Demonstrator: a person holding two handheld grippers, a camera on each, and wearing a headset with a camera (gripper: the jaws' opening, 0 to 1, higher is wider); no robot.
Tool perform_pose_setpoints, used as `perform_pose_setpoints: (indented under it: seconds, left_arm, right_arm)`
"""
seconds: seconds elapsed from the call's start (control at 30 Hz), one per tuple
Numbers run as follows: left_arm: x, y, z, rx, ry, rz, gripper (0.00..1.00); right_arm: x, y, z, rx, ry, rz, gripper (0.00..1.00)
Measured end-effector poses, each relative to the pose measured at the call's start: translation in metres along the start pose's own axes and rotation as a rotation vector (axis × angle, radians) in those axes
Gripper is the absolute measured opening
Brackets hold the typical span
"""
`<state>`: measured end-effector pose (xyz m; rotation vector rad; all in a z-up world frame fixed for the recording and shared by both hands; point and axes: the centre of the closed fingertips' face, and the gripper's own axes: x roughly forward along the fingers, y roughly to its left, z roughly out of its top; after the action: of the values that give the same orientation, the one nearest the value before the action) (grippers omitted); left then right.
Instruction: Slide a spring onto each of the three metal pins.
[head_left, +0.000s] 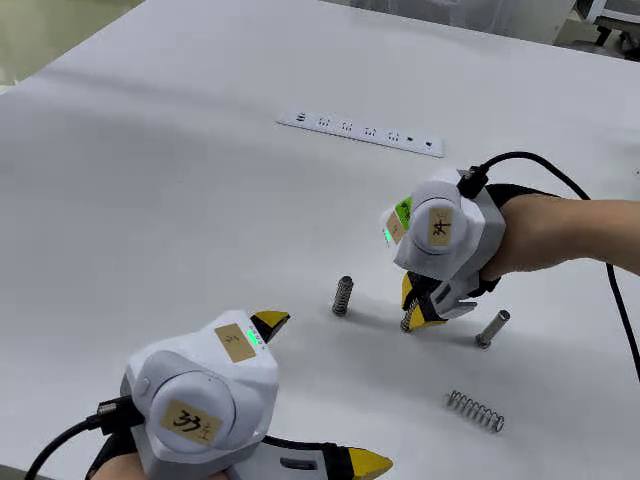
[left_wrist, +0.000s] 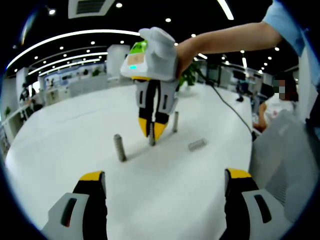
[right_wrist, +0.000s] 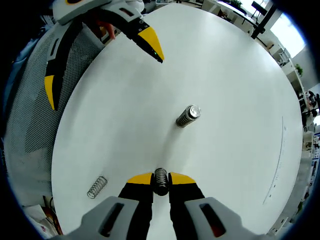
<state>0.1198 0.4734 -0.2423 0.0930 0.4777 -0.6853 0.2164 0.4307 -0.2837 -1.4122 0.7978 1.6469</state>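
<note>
Head view, starting at our left: the left claw (head_left: 319, 391) sits at seven o'clock on the white table (head_left: 150, 200), its yellow-tipped jaws spread wide with nothing between them. Near the middle we see the first pin (head_left: 343, 296) standing upright, a grey coil wrapped round its whole length. Just right of it, at four o'clock, the right claw (head_left: 420, 318) points down at the table, jaws pinched together on a second spring (right_wrist: 160, 181). In the right gripper view we see that dark coil end-on, squeezed between the yellow tips. We cannot tell whether a pin sits inside it, since the jaws cover its sides. Further right stands a bare pin (head_left: 492, 328), smooth and silvery. At five o'clock a loose spring (head_left: 475, 411) lies flat on the table, well apart from the pins. At twelve o'clock lies a white power strip (head_left: 360, 132), its sockets too small for us to make out.
</note>
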Motion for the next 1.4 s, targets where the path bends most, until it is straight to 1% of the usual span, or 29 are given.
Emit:
perform_pose_setpoints:
  seconds: [0.2,0.27,0.4,0.53,0.6,0.7,0.77,0.8,0.83,0.87,0.9,0.97,1.03,1.1,1.17,1.4]
  left_arm:
    - [-0.001,0.002,0.001,-0.003,-0.004,0.008,0.99]
    - [-0.001,0.003,0.001,-0.004,-0.004,0.007,0.98]
    - [-0.001,0.003,0.002,-0.007,-0.009,0.009,0.99]
    - [-0.001,0.004,0.002,-0.007,-0.008,0.010,1.00]
    - [-0.002,0.004,0.002,-0.007,-0.009,0.012,1.00]
    - [-0.001,0.003,0.002,-0.001,-0.008,0.011,1.00]
    - [-0.001,0.003,0.003,0.000,-0.011,0.010,1.00]
    - [-0.001,0.003,0.003,0.002,-0.011,0.010,1.00]
    - [-0.001,0.003,0.003,0.002,-0.011,0.010,1.00]
    - [-0.001,0.003,0.003,0.001,-0.011,0.010,1.00]
    - [-0.001,0.003,0.003,0.001,-0.011,0.008,1.00]
    - [-0.001,0.002,0.003,0.008,-0.008,0.008,0.99]
    - [-0.001,0.001,0.003,0.008,-0.011,0.004,1.00]
    - [-0.001,0.000,0.003,0.012,-0.010,0.002,0.99]
    - [-0.001,0.000,0.003,0.012,-0.008,-0.001,0.99]
    - [0.000,-0.001,0.002,0.022,-0.003,-0.003,0.99]
  right_arm:
    - [0.001,0.000,0.000,-0.003,0.001,0.001,0.13]
    - [0.002,0.000,-0.001,0.001,-0.001,0.000,0.18]
    - [0.003,0.000,0.001,0.018,-0.018,-0.002,0.20]
    - [0.002,-0.002,0.003,0.042,-0.047,-0.015,0.30]
    - [0.002,-0.001,0.003,0.067,-0.058,-0.011,0.34]
    - [0.001,-0.001,0.002,0.074,-0.076,-0.027,0.44]
    - [0.001,-0.001,0.002,0.087,-0.100,-0.048,0.57]
    - [-0.001,-0.003,0.004,0.099,-0.121,-0.068,0.65]
    - [-0.002,-0.003,0.005,0.104,-0.129,-0.079,0.74]
    - [-0.003,-0.003,0.005,0.105,-0.137,-0.089,0.79]
    - [-0.005,-0.005,0.004,0.106,-0.148,-0.105,0.82]
    - [-0.007,-0.003,0.003,0.128,-0.157,-0.109,0.85]
    - [-0.010,-0.002,0.004,0.155,-0.182,-0.118,0.91]
    - [-0.013,0.000,0.004,0.183,-0.205,-0.121,0.94]
    - [-0.017,0.001,0.006,0.215,-0.240,-0.134,0.99]
    - [-0.027,0.008,-0.002,0.280,-0.277,-0.161,0.99]
